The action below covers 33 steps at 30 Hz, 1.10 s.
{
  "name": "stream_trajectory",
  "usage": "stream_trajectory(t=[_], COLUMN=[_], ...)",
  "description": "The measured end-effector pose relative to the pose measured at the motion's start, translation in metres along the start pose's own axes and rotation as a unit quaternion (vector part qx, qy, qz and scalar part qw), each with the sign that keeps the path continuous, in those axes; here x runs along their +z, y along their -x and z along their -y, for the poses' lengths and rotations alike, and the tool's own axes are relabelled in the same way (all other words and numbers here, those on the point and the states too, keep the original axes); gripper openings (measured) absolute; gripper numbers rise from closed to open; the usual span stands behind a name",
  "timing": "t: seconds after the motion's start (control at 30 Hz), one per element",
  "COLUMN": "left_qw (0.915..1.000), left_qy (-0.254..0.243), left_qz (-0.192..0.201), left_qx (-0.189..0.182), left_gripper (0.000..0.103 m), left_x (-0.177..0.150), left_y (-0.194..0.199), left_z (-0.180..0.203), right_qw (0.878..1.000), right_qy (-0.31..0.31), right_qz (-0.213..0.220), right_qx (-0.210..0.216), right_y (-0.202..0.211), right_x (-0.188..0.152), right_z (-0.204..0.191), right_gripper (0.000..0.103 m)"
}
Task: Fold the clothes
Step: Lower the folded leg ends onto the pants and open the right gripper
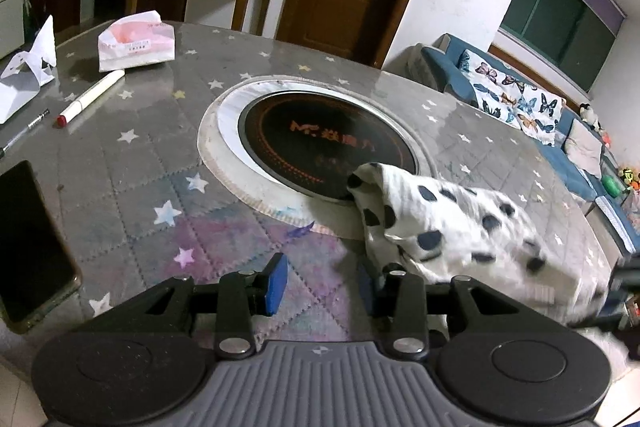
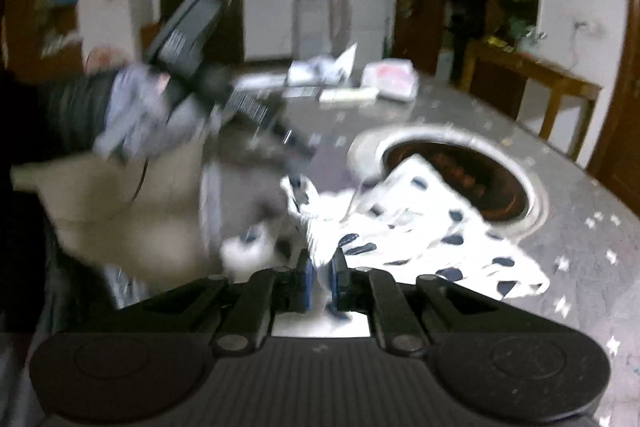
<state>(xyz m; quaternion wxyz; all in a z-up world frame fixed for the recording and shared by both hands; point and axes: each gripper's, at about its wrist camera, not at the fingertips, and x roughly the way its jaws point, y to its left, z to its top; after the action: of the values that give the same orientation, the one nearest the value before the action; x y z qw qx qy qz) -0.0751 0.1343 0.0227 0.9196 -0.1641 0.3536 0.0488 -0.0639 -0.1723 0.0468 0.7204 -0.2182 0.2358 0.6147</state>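
Orange lettering is showing on the round black cooktop (image 1: 320, 143) sunk in the table's (image 1: 132, 163) middle: "M" is reading clearly, the characters after it blurring. The tissue pack's (image 1: 136, 45) label is staying illegible.

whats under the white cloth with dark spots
The white cloth with dark spots covers part of the round black cooktop and grey star-patterned tablecloth. Anything else beneath is hidden.

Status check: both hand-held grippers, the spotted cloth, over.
Left hand-held gripper open, empty. Right hand-held gripper shut on spotted cloth. Cloth bunched, partly over cooktop. Phone nearby.
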Motion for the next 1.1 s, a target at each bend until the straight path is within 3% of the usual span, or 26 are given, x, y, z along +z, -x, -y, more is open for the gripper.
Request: stream_trajectory(t=[0.1, 0.23, 0.37, 0.43, 0.53, 0.73, 0.8, 0.97, 1.1], left_qw=[0.9999, 0.9998, 0.9995, 0.9993, 0.9988, 0.9990, 0.9993, 0.9996, 0.9995], left_qy=[-0.003, -0.006, -0.006, -0.010, -0.019, -0.011, -0.009, -0.001, -0.001], left_qz=[0.005, 0.011, 0.016, 0.014, 0.006, 0.007, 0.008, 0.015, 0.023], left_qx=[-0.008, -0.016, -0.025, -0.033, -0.045, -0.043, -0.036, -0.023, -0.021], left_gripper=[0.042, 0.044, 0.044, 0.044, 0.044, 0.045, 0.046, 0.046, 0.047], left_x=[0.000, 0.001, -0.001, -0.004, -0.011, -0.020, -0.020, -0.017, -0.012], left_y=[0.003, 0.007, 0.009, 0.010, 0.010, 0.018, 0.020, 0.022, 0.024], left_z=[0.001, 0.000, 0.000, 0.002, 0.007, 0.002, -0.003, -0.012, -0.012], right_qw=[0.999, 0.998, 0.995, 0.992, 0.978, 0.949, 0.946, 0.961, 0.976], right_qy=[-0.001, -0.044, -0.099, -0.128, -0.206, -0.312, -0.321, -0.269, -0.198], right_qz=[-0.032, -0.027, -0.015, -0.015, -0.023, -0.041, -0.039, 0.020, 0.019], right_qx=[0.018, 0.038, 0.013, -0.010, -0.032, -0.017, -0.009, 0.057, 0.086], right_y=[0.000, 0.006, 0.002, -0.004, -0.028, -0.065, -0.068, -0.043, -0.027], right_x=[-0.005, 0.001, 0.011, 0.015, 0.015, 0.000, -0.003, 0.009, 0.021], right_z=[-0.011, -0.006, 0.010, 0.022, 0.051, 0.085, 0.086, 0.057, 0.021], right_gripper=[0.019, 0.022, 0.040, 0.041, 0.047, 0.049, 0.049, 0.049, 0.051])
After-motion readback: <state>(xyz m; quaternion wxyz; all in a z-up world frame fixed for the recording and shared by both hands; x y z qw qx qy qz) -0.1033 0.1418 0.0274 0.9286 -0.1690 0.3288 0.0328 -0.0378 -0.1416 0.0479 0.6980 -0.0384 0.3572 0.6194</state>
